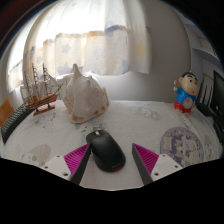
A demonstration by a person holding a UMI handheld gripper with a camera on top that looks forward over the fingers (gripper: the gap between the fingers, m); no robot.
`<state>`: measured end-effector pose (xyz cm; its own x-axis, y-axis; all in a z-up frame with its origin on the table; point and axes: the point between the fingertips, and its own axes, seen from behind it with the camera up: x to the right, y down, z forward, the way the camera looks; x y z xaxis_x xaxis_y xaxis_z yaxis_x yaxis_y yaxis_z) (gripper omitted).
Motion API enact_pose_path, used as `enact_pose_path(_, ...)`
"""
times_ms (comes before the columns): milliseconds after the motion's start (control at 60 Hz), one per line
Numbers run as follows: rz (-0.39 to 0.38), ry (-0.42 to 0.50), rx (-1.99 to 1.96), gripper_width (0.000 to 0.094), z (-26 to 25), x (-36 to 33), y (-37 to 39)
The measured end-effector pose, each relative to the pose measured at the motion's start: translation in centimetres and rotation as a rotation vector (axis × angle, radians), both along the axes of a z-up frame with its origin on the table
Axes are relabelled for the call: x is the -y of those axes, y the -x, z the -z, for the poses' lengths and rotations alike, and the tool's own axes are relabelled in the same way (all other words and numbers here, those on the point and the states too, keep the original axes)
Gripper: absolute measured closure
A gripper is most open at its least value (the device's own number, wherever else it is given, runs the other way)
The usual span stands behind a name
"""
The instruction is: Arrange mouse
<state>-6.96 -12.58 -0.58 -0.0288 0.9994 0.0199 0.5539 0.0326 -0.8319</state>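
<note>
Resting on white table (140,120): mouse (105,150) between wide-spread tool (108,163) fingers; curtained window (100,40) beyond.

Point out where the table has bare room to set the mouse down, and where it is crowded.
The mouse stands between the open gripper's fingers. Bare table stretches beyond it, between the shell and the cartoon figure. It is crowded by the shell and model ship, and the patterned mat takes up the figure's side.
</note>
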Motion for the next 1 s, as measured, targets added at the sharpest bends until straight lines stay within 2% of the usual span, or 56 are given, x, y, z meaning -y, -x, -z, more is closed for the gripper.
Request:
enact_pose_path(250, 0.055, -0.016, 0.009, 0.0079, 0.3, -1.8, 3.9)
enact_pose_path(383, 0.055, 0.006, 0.027, 0.0099, 0.8, -1.7, 4.9)
enact_pose_path(450, 0.044, 0.005, 0.027, 0.0175, 0.8, -1.3, 5.1)
enact_pose_path(533, 0.011, 0.015, 0.034, 0.0429, 0.9, -0.2, 5.1)
enact_pose_path(683, -0.008, -0.046, 0.037, 0.0526, 0.1, -0.3, 5.3)
enact_pose_path(850, 0.017, -0.017, -0.029, 0.0528, -7.2, -2.5, 4.5)
enact_pose_path(1000, 0.082, -0.004, -0.082, 0.0528, -13.5, -9.8, 3.8)
